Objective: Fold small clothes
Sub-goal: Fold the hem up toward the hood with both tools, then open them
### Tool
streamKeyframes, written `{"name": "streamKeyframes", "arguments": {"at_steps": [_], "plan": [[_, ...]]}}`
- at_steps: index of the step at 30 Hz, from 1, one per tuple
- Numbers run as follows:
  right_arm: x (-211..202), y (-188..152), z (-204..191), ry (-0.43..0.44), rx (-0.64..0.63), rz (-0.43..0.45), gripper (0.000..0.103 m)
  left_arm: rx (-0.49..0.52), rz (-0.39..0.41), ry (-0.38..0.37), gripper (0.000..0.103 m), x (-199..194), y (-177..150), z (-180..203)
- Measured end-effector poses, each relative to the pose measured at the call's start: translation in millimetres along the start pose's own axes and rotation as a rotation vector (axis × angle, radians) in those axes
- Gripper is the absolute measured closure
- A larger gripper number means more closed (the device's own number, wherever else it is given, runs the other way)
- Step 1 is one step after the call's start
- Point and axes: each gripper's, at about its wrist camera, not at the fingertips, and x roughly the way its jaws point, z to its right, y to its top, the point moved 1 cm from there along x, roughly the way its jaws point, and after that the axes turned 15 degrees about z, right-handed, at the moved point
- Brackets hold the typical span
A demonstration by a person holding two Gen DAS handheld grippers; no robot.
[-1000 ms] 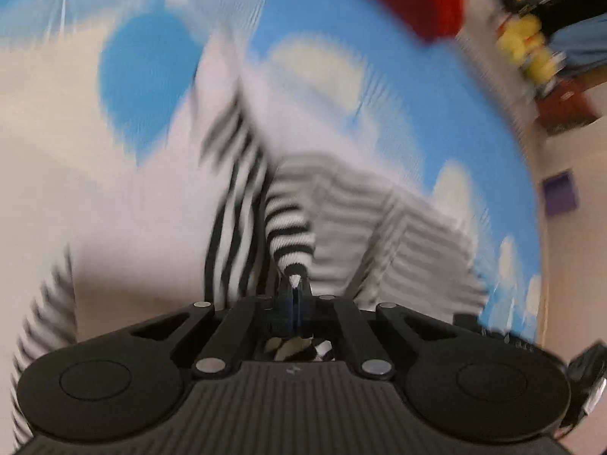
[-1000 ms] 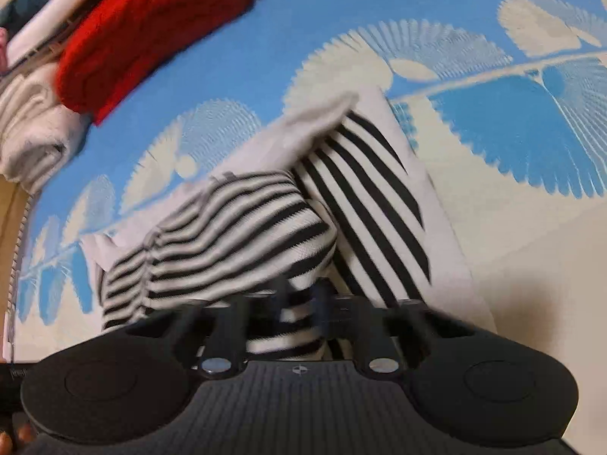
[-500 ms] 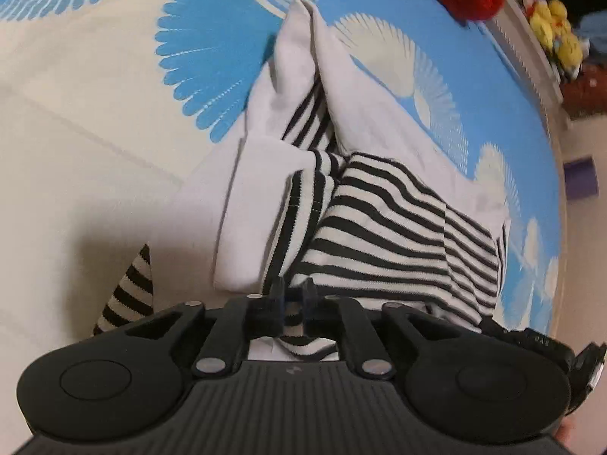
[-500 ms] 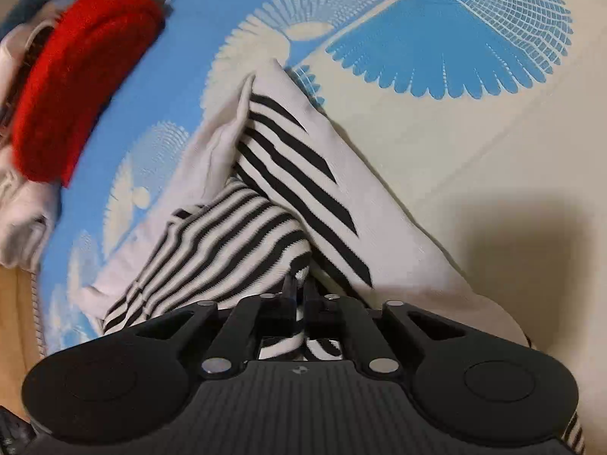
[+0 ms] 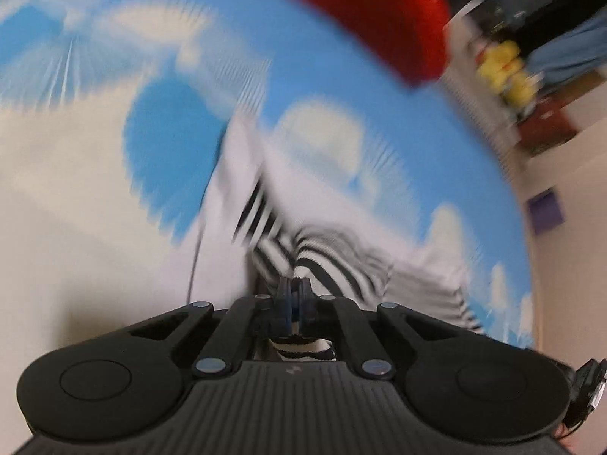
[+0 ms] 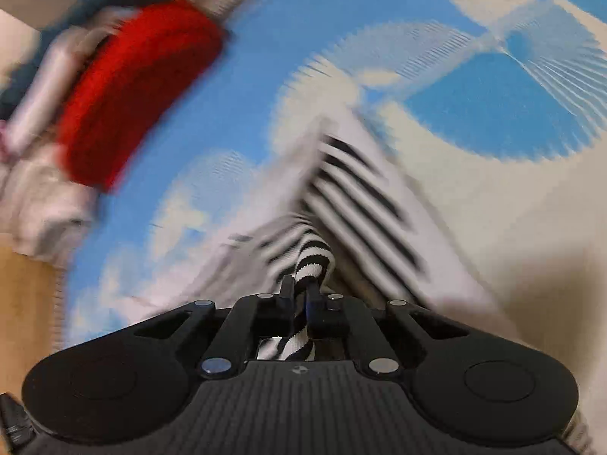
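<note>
The left gripper [image 5: 294,288] is clamped on a pinch of the black-and-white striped knit garment with white lining [image 5: 334,265]; its jaws have just drawn together, with the fabric caught between them. The right gripper [image 6: 299,292] has done the same — a striped fold runs through its narrow gap. Ahead of both claws the garment lies bunched on the blue-and-cream patterned cloth [image 5: 182,144], white lining turned outward. Beyond the left claw, up and to its right, sits a red knitted bundle [image 5: 360,19]; from the right claw it lies far up-left [image 6: 132,87]. Both views are blurred.
</note>
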Motion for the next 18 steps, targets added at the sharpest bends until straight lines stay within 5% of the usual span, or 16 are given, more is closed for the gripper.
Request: {"name": "streamKeyframes", "arguments": {"at_steps": [2, 6, 8, 10, 12, 14, 16, 18], "plan": [[-2.6, 4.2, -4.4, 0.021, 0.006, 0.004, 0.098, 0.029, 0.011, 0.028, 0.100, -1.5, 4.0, 1.5], [12.5, -6.6, 24.4, -0.208, 0.012, -0.097, 0.093, -0.009, -0.248, 0.141, 0.095, 30.0, -23.4, -19.3], [10.3, -5.8, 26.0, -0.267, -0.011, -0.079, 0.086, 0.027, -0.196, 0.169, 0.094, 23.6, -23.2, -16.7], [-3.0, 3.7, 12.2, -0.292, -0.104, 0.019, 0.076, 0.075, -0.090, 0.109, 0.094, 9.2, -13.4, -2.6], [-15.2, 11.1, -2.2, -0.263, -0.174, 0.108, 0.067, 0.096, -0.027, 0.019, 0.094, -0.2, -9.5, 11.7], [-25.5, 13.5, -15.6, -0.146, -0.210, 0.180, 0.067, 0.091, -0.062, -0.035, 0.094, 2.8, -14.4, 18.3], [-19.4, 7.4, -24.2, -0.022, -0.229, 0.119, 0.065, 0.093, -0.141, 0.013, 0.094, 16.2, -27.9, 15.1], [0.6, -5.3, -16.3, -0.011, -0.189, -0.023, 0.063, 0.145, -0.252, 0.141, 0.094, 34.3, -46.1, 5.8]]}}
